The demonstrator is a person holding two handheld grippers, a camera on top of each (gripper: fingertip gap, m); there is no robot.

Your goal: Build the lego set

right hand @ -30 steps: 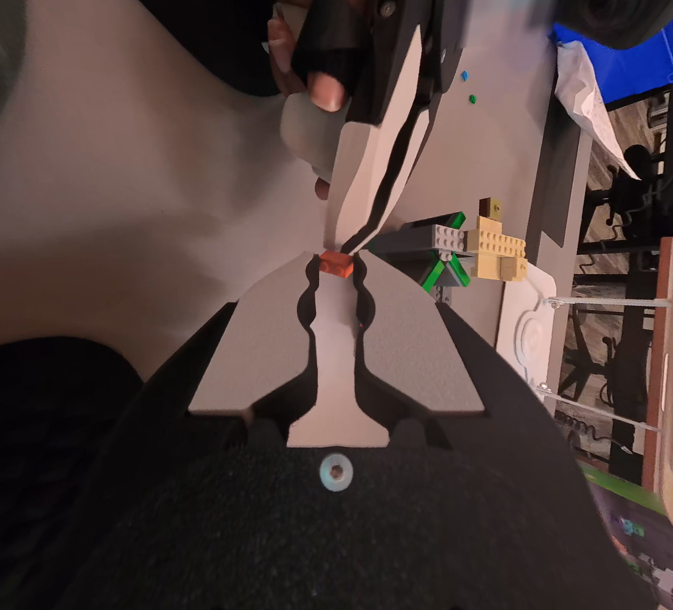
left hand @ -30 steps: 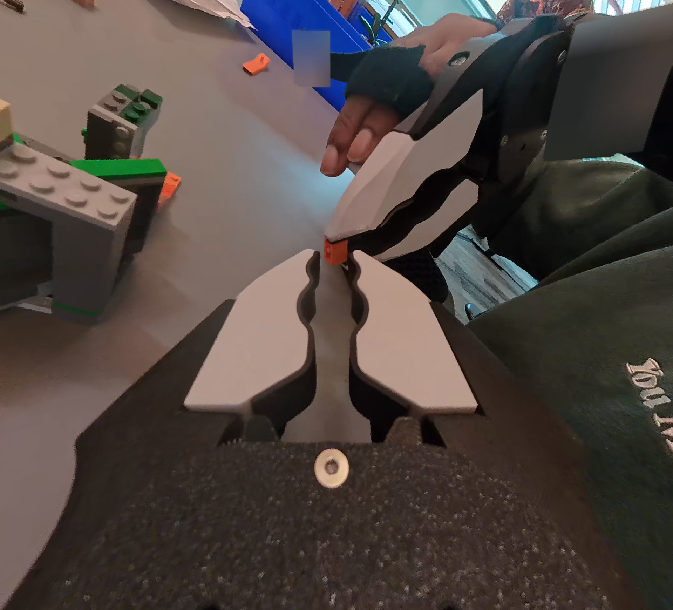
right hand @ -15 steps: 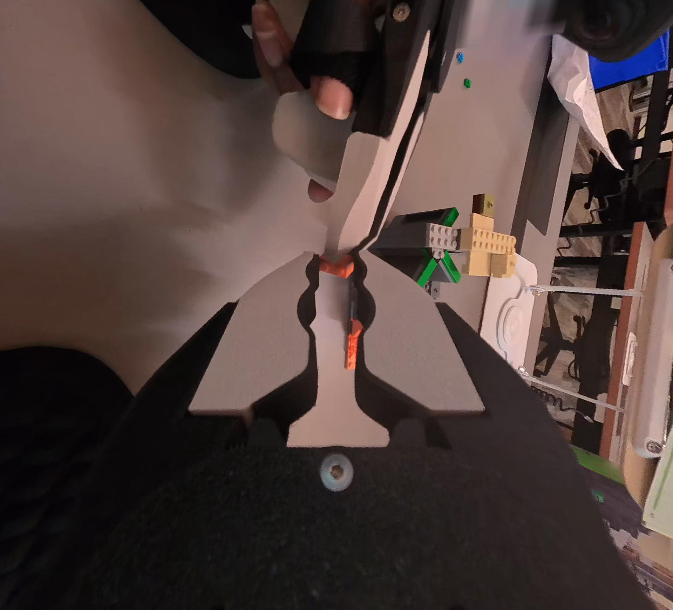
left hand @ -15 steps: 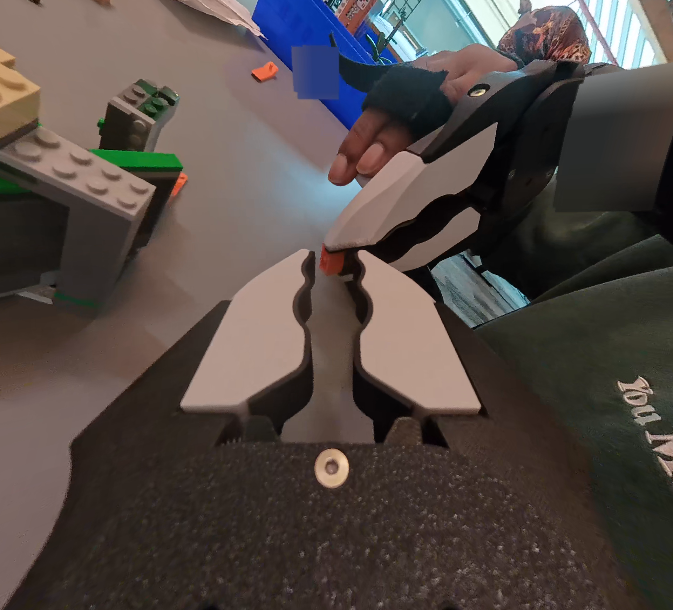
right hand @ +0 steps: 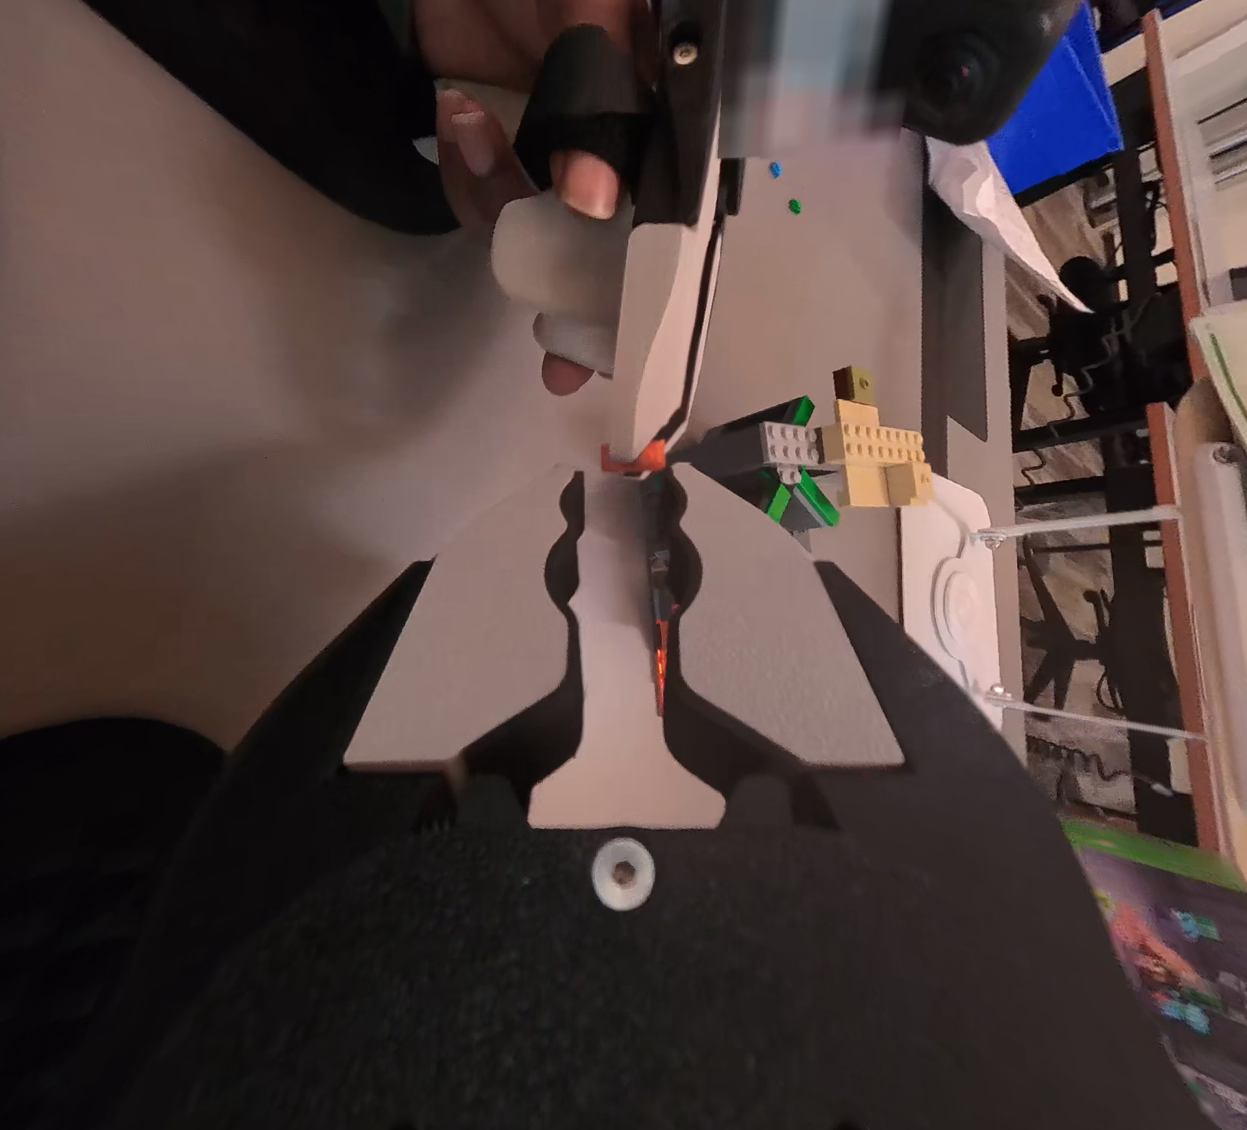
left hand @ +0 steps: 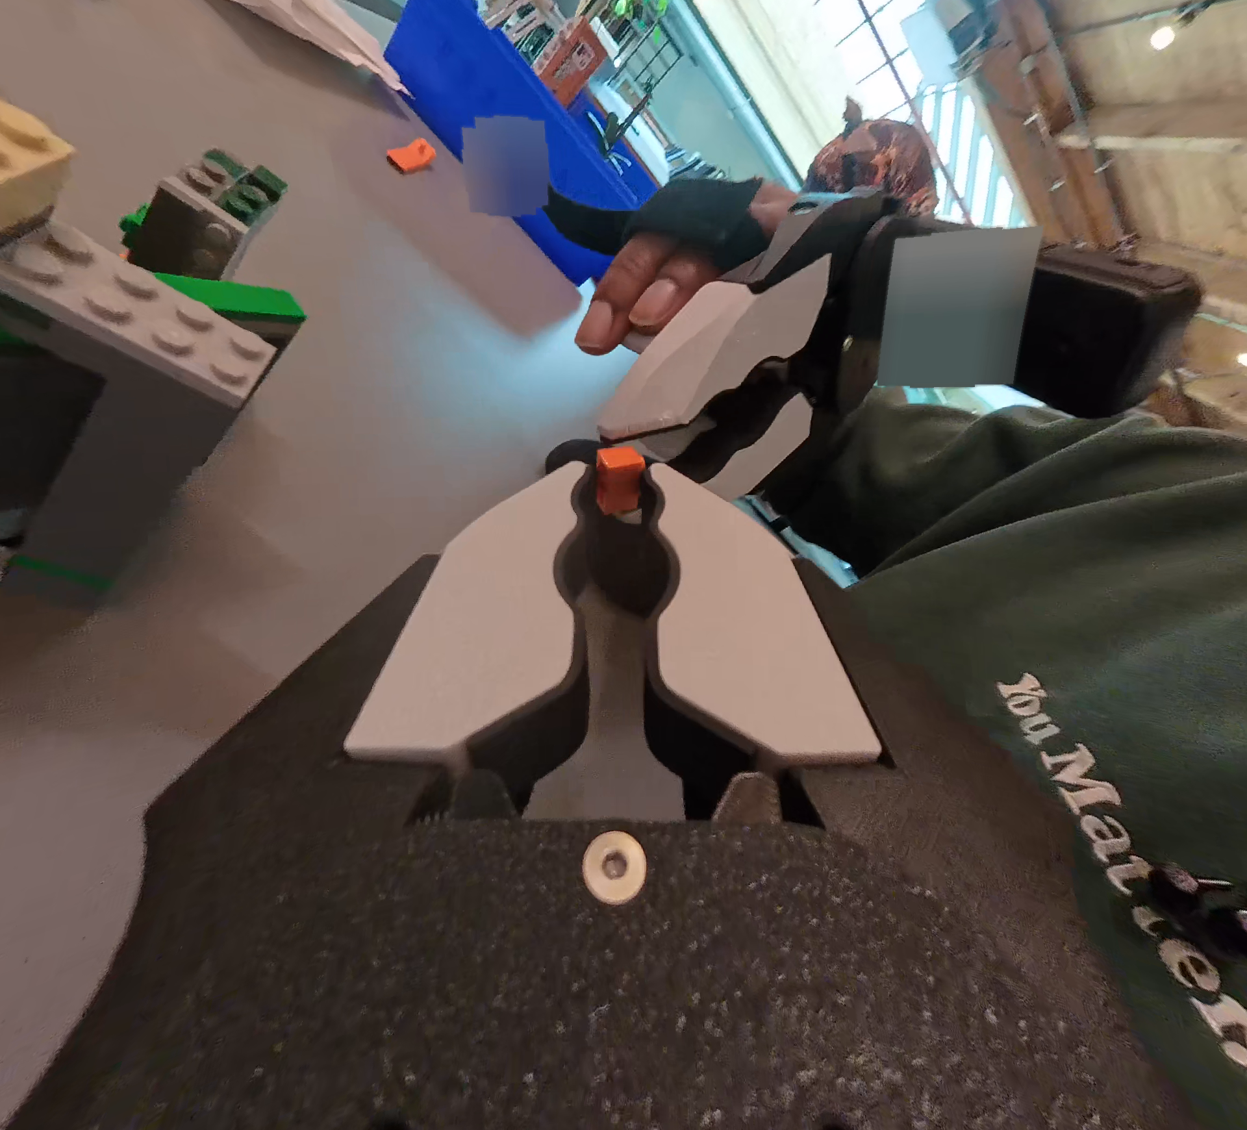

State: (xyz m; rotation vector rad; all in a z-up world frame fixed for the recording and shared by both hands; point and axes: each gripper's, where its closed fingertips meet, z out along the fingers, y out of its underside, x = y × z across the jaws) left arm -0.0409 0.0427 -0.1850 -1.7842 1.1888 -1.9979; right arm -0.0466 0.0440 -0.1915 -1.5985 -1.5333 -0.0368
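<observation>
L gripper (left hand: 617, 477) now pinches the orange brick (left hand: 617, 485); before, R gripper (right hand: 624, 470) held it. R has let go, tips apart, just beside brick

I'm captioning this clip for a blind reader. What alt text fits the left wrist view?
The left gripper pinches a small orange Lego piece at its fingertips above a grey table, with the right gripper close beyond it. A partly built grey and green Lego model stands at left.
</observation>
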